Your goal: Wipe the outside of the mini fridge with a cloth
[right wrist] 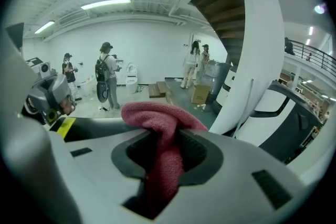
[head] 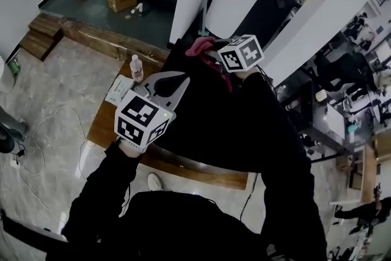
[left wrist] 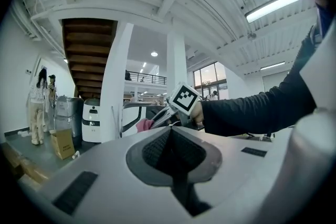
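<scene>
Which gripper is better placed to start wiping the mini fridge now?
The right gripper: it is shut on the pink cloth, right at the black mini fridge. The left gripper is shut and holds nothing.

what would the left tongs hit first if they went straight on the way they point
Probably the right tongs, near their marker cube, which sits almost dead ahead in the left gripper view; the cloth they hold lies just left of that line. Depth is unclear.
</scene>
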Tool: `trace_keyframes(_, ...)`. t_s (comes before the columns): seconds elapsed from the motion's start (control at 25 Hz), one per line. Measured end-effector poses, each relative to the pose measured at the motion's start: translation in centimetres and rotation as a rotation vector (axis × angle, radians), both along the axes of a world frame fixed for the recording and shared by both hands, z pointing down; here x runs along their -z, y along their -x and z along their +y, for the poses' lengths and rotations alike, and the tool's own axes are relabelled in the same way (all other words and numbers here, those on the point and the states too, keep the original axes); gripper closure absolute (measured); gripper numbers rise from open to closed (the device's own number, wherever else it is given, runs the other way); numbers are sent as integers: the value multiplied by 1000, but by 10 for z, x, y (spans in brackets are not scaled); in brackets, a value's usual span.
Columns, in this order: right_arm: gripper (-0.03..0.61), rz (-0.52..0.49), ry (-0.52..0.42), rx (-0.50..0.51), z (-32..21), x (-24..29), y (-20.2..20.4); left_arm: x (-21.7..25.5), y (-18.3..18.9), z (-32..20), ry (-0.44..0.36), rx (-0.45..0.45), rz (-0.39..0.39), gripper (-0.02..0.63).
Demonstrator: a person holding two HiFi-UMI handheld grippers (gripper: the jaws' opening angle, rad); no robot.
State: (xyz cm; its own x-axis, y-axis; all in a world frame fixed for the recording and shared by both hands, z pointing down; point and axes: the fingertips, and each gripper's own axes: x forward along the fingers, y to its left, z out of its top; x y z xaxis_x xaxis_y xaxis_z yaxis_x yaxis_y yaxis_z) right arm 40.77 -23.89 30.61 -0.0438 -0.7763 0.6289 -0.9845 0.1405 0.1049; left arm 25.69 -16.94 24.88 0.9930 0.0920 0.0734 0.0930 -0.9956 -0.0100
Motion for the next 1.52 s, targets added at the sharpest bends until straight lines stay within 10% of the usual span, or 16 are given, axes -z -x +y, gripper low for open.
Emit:
trace_keyframes(0.6,483,-73,49,-77,-38,-50,-20,-20,0,-42,-2,-23,-32,609)
trace_keyframes(1.52,485,-33,129,350,105,-45,254,-13,108,47,-4,186,-34,609)
